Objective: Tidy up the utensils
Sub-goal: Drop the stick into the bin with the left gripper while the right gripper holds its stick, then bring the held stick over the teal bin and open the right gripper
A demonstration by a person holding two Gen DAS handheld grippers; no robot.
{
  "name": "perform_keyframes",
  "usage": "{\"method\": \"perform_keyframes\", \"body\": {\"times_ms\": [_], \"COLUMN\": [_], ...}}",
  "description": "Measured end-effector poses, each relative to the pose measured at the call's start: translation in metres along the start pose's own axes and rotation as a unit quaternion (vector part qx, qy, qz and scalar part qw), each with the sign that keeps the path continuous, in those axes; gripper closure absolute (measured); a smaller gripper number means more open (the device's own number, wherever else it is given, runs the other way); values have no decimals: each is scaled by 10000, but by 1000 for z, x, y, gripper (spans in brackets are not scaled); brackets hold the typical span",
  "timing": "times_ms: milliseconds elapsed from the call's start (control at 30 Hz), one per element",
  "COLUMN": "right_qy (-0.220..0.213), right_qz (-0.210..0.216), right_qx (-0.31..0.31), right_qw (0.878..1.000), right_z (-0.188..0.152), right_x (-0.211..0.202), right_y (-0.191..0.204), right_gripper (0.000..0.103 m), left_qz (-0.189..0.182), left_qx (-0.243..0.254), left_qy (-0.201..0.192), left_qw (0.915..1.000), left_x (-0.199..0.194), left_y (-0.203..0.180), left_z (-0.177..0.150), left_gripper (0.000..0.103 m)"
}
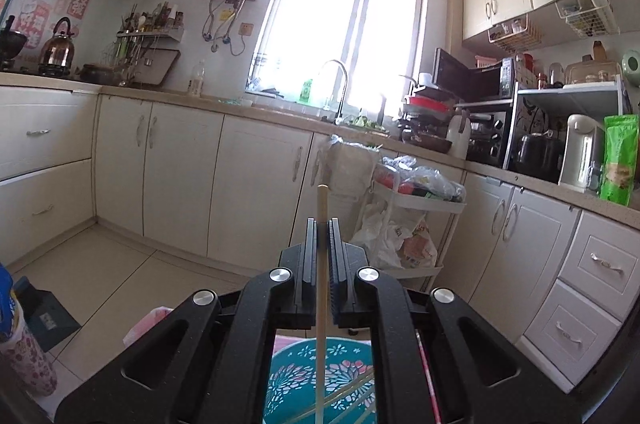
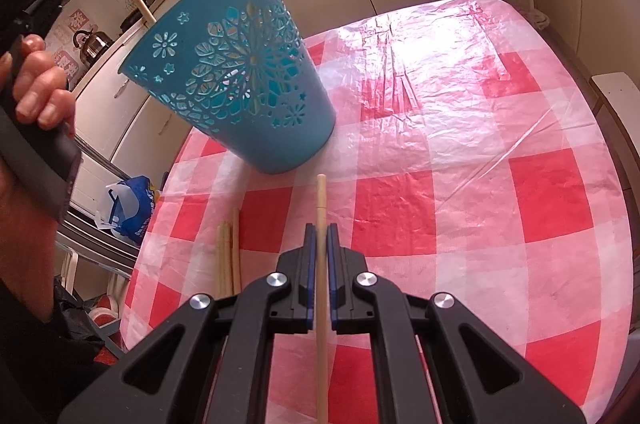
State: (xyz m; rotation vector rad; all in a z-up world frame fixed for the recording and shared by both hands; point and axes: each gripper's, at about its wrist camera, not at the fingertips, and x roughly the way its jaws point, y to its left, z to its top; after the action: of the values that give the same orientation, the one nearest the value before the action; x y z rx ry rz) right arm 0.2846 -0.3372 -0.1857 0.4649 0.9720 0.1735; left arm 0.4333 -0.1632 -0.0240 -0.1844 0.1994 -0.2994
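- Teal cup (image 2: 240, 71) stands on the checked tablecloth (image 2: 460, 183), chopsticks inside.
- Left gripper (image 1: 322, 224) grips one chopstick (image 1: 321, 264) above it.
- Right gripper (image 2: 321, 230) clamps another chopstick (image 2: 321, 284).

The holder (image 2: 240, 71) is teal blue, pierced with snowflake and flower cut-outs. The desk (image 2: 472, 183) wears a red, pink and white checked plastic cloth. The chopsticks (image 2: 228, 256) lying on it are pale wood. Both grippers are black; the right gripper (image 2: 321, 228) has blue-edged pads.
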Motion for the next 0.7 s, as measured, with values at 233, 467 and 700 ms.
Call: {"method": "perform_keyframes", "body": {"times_ms": [233, 467, 700], "right_qy": [-110, -244, -612], "right_qz": [33, 75, 311], "right_qx": [62, 105, 193], "right_qw": [9999, 9996, 9975], "right_z": [3, 4, 7], "right_x": [-4, -10, -23], "right_y": [0, 0, 1], "right_gripper": [97, 97, 97], "left_qz": [244, 550, 806], "left_qx": [-61, -380, -944], "left_qy": [482, 626, 822], "left_qw": [9985, 9958, 9889], "left_x": [13, -14, -65], "left_y": [13, 36, 67], "left_z": [-18, -9, -21], "left_gripper": [86, 55, 36]}}
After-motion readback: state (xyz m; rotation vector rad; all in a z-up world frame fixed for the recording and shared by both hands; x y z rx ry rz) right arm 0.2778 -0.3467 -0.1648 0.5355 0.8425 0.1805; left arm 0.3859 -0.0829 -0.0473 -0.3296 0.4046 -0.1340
